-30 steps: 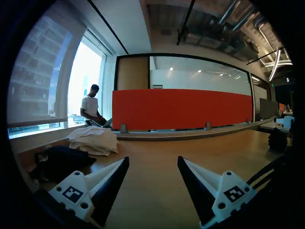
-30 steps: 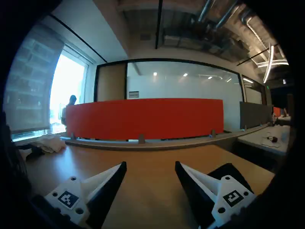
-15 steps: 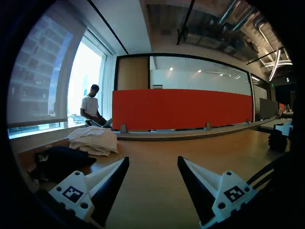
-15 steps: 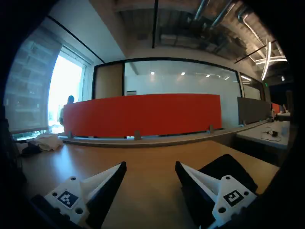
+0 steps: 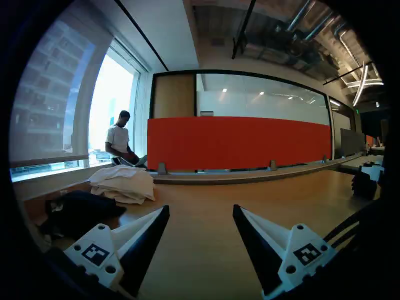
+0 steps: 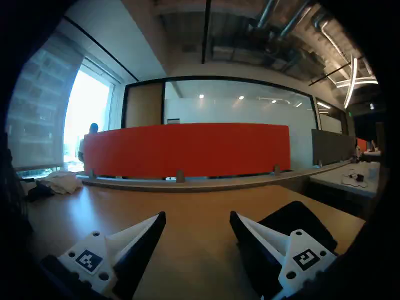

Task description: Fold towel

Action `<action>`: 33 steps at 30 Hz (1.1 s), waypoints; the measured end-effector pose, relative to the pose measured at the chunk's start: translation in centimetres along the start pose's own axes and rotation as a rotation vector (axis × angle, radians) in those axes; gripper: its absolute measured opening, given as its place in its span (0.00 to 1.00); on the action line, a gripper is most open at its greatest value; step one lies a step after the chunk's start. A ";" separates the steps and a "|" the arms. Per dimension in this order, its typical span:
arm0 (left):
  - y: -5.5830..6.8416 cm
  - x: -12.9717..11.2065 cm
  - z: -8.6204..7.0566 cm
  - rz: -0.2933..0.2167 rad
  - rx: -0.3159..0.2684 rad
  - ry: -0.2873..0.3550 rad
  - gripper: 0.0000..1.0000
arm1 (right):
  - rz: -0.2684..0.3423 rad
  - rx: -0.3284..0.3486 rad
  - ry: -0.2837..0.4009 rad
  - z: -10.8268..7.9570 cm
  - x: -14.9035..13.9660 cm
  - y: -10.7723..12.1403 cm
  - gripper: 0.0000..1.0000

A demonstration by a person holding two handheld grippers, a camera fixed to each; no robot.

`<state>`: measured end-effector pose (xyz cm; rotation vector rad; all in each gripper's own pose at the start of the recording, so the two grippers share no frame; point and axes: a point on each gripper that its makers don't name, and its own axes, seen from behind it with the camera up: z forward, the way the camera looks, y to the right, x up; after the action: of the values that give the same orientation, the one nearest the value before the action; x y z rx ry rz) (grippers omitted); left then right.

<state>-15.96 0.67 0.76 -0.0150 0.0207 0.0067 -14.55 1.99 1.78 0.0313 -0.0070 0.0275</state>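
In the left gripper view a heap of white towels [image 5: 123, 183] lies at the far left of the wooden table [image 5: 215, 220], with a dark cloth [image 5: 80, 212] in front of it. My left gripper [image 5: 201, 212] hovers low over the table, open and holding nothing, well short of the towels. In the right gripper view my right gripper [image 6: 197, 217] is open and bare too; the white towels [image 6: 62, 181] are small at the far left, and a black folded cloth [image 6: 300, 225] lies just behind its right finger.
A red divider panel [image 5: 239, 142] on a rail runs along the table's far edge. A person [image 5: 119, 142] sits by the bright window at the left. Another dark stack [image 5: 364, 183] sits at the right table edge. A second desk [image 6: 350, 180] stands beyond on the right.
The right gripper's view has shifted slightly, so the red divider and black cloth sit a little differently than a second ago. The left gripper has stayed still. Both remain open.
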 end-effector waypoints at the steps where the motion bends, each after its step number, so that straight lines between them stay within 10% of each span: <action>1: 0.0 0.0 0.0 0.000 0.000 0.000 0.94 | -0.006 -0.001 0.000 0.0 0.0 -0.1 0.99; 33: 0.0 0.0 0.0 0.000 0.000 0.000 0.94 | -0.017 0.004 -0.002 -0.1 0.1 -0.7 1.00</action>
<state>-15.97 0.67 0.75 -0.0151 0.0208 0.0066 -14.43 1.28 1.70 0.0349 -0.0091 0.0100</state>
